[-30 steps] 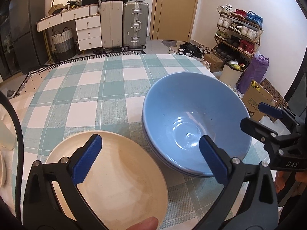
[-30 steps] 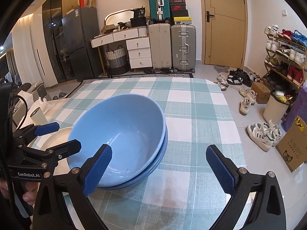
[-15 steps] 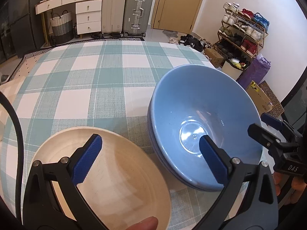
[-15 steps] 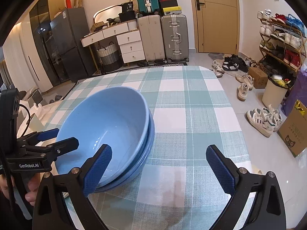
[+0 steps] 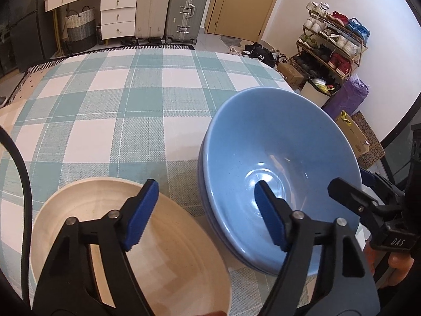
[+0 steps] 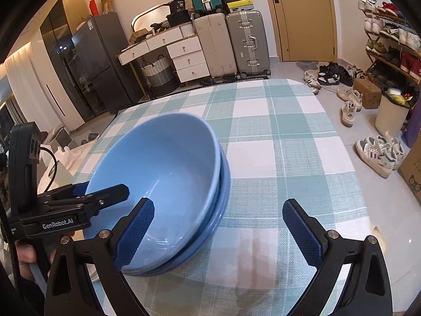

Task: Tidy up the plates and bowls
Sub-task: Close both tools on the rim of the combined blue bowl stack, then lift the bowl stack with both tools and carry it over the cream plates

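Observation:
Two nested blue bowls [image 5: 276,158] [image 6: 163,171] stand on the checked tablecloth [image 5: 131,105], with a cream bowl [image 5: 171,263] close on their left. My left gripper [image 5: 206,214] [image 6: 102,192] hovers over both. Its jaws are closing, one pad above the cream bowl and the other inside the blue bowl, with both near rims between them and neither pad touching. My right gripper [image 6: 218,234] [image 5: 368,200] is open wide. Its left pad is inside the blue bowl, its right pad is over the cloth, and the bowl's near rim lies between them.
The table's right edge [image 6: 350,158] drops to a floor with loose shoes [image 6: 379,152], a bin [image 6: 389,113] and a shoe rack [image 5: 334,44]. Suitcases [image 5: 168,8] and white drawers [image 5: 118,13] stand beyond the far edge. A white bag [image 6: 65,155] lies left of the table.
The left jaws have narrowed from wide open. Both grippers have come lower and closer to the bowls, which now fill more of each view. The bowls have not moved.

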A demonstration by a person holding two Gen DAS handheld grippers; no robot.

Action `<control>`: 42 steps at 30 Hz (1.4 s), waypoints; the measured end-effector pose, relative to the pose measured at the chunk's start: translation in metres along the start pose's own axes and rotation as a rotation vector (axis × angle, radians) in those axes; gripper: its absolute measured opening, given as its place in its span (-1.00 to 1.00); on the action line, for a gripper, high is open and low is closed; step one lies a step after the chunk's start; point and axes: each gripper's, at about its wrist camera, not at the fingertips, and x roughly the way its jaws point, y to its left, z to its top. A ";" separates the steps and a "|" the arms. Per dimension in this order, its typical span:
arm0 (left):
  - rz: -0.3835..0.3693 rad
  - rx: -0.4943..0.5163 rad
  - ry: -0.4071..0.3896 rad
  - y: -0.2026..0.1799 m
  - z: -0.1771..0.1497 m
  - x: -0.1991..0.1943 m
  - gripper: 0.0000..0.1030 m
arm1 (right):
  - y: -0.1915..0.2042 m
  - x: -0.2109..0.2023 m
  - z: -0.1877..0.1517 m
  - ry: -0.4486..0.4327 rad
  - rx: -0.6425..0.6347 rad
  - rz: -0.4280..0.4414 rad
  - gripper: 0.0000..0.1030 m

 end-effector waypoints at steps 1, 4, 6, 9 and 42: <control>-0.012 -0.003 0.002 0.001 -0.001 0.001 0.30 | 0.000 0.000 0.000 0.000 0.003 0.006 0.93; -0.043 -0.009 0.010 0.001 -0.002 0.002 0.21 | 0.000 0.002 0.001 0.007 0.012 0.033 0.66; -0.051 -0.011 0.012 0.002 -0.003 0.002 0.18 | 0.001 0.003 0.002 0.018 0.009 0.036 0.51; -0.066 -0.013 0.018 0.002 -0.004 0.003 0.04 | 0.004 0.003 0.001 0.019 -0.003 0.043 0.25; -0.060 0.072 0.004 -0.026 -0.019 -0.008 -0.21 | 0.013 -0.019 -0.005 -0.015 -0.055 0.008 -0.02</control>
